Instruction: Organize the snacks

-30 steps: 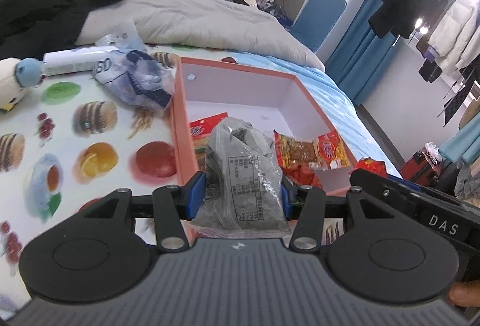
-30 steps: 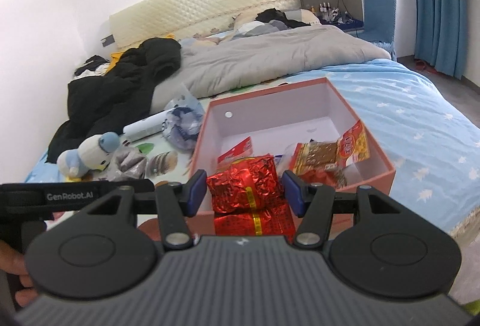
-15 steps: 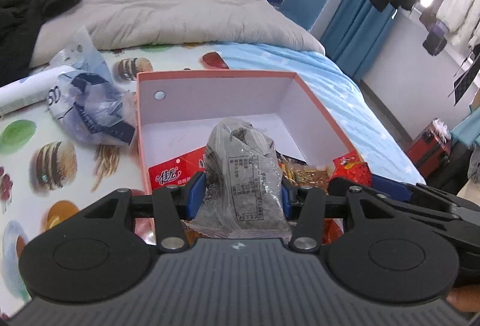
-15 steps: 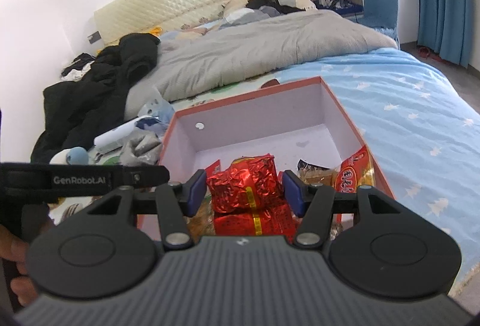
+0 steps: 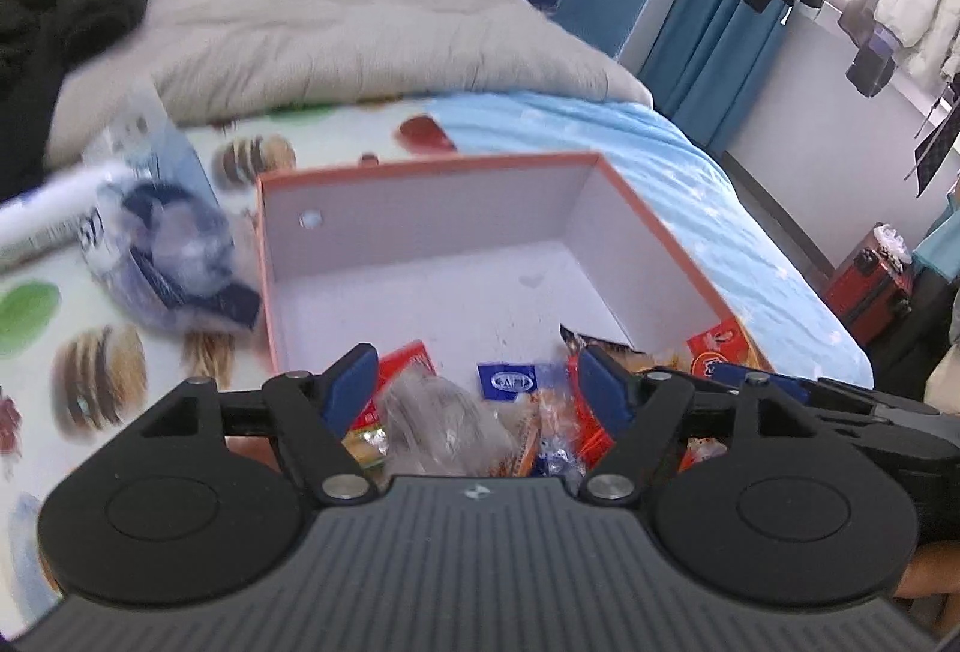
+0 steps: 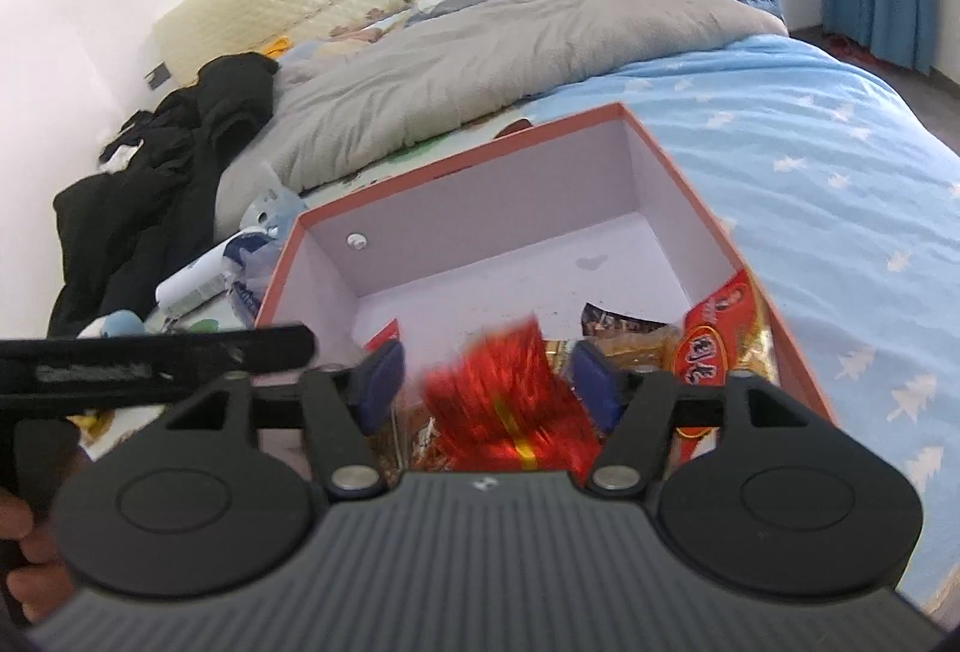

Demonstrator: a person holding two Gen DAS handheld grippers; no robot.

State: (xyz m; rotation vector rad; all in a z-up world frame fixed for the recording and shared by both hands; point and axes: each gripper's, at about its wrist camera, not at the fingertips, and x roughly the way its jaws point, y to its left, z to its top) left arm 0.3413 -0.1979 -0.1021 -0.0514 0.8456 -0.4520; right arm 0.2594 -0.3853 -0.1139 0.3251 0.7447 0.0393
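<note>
One pink box (image 5: 654, 238) with pale inner walls sits open on the bed, its far half bare and its near end piled with snack packets. From left to right these are a red packet (image 5: 402, 370), a small blue-labelled sachet (image 5: 507, 382) and an orange-red bag (image 5: 720, 346) against the right wall. The left gripper (image 5: 477, 382) has just been opening; its jaws stand spread, clear of the grey crinkled bag (image 5: 438, 424) lying between them in the box. The right gripper (image 6: 489, 382) has likewise just been opening, with the blurred red foil pack (image 6: 510, 394) loose between its parted jaws.
</note>
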